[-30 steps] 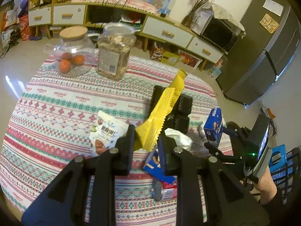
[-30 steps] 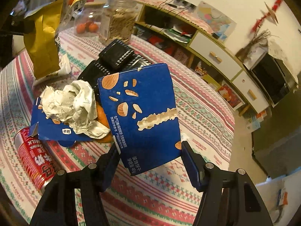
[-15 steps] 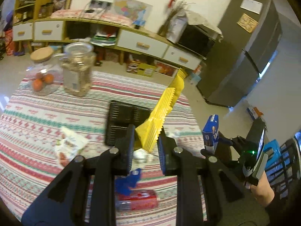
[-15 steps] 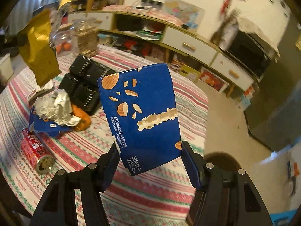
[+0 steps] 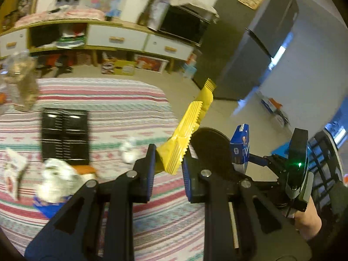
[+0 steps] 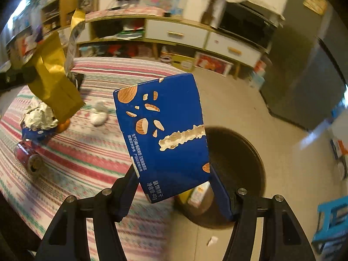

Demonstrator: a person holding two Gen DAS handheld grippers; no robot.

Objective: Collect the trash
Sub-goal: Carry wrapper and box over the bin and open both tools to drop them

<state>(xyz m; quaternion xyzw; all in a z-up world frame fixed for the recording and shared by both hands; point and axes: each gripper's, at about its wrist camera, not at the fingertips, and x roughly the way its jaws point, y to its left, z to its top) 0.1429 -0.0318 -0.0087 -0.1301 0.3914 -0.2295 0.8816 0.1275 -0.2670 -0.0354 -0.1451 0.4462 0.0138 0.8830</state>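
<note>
Item 1: yellow snack wrapper (image 5: 187, 130); clamped at its crimped lower end in the left tool (image 5: 168, 161), jaws nearly together on the foil; it stands up and away from the tool, held in the air over the edge of the bench (image 5: 104, 100), near the dark waste bin (image 5: 208, 150) on the floor; judged very light, thin, crinkly and slick; it keeps its shape only loosely, so a pinch across the flat crimped seam suits it best.

Item 2: blue biscuit box (image 6: 163, 134); clamped by its two narrow sides in the right tool (image 6: 174, 184), jaws about half apart on the card; it hangs tilted, above the bin's rim (image 6: 250, 148); judged light, probably empty, stiff on its faces yet easily crushed; a hold low across the edges, as here, seems sound.

Item 3: remaining on the bench: crumpled white paper (image 6: 39, 115) atop a blue wrapper (image 6: 35, 133), an orange peel or fruit (image 6: 63, 125) just beside, a second paper wad (image 6: 99, 114), a red drink can (image 6: 28, 158) lying on its side; the paper soft and compressible; the can rigid, round, apt to roll, best taken across its body.

Item 4: bin contents: some packaging (image 6: 198, 193) visible inside.
</note>
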